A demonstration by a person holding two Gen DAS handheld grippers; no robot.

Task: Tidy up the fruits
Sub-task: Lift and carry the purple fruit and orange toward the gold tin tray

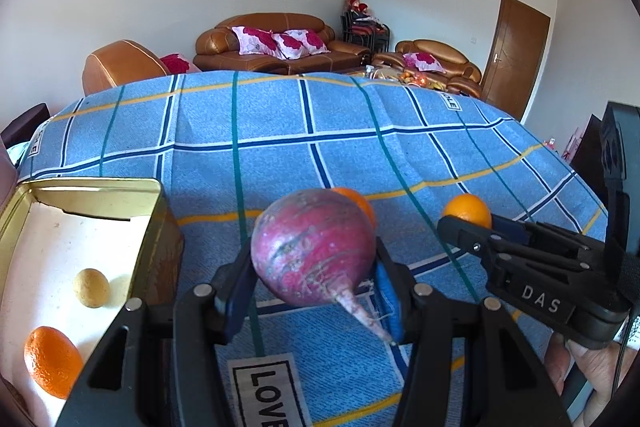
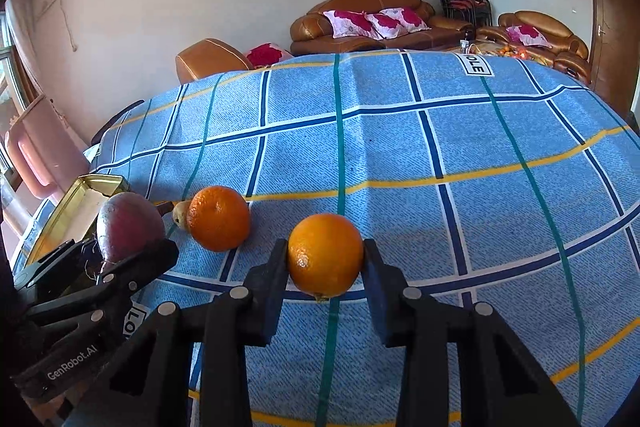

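**A:** Orange (image 2: 325,254) sat squarely between your right gripper's (image 2: 325,267) fingers (image 2: 276,267), both pads pressed against its sides and the fruit low over the blue checked cloth (image 2: 440,131) on the desk. So you were already gripping it. Your left gripper (image 1: 316,291) was closed on the purple-red radish (image 1: 314,247), its thin root tail pointing back toward the camera.

**B:** And which way did the tin lie?

**A:** The gold tin box (image 1: 150,227) stood at your left, just beside the left gripper and well apart from the right one. I judged that your left hand was the nearer by far, and the orange would have had to cross past a second orange (image 2: 219,218) and a small pear (image 2: 181,214) lying between.

**B:** How would they handle?

**A:** The orange was round, firm-looking, with dimpled peel. The radish was smooth, bulbous and tapered, its long axis running along the fingers. Inside the tin, on a white liner, lay a mandarin (image 1: 52,361) and a small tan round fruit (image 1: 91,287).
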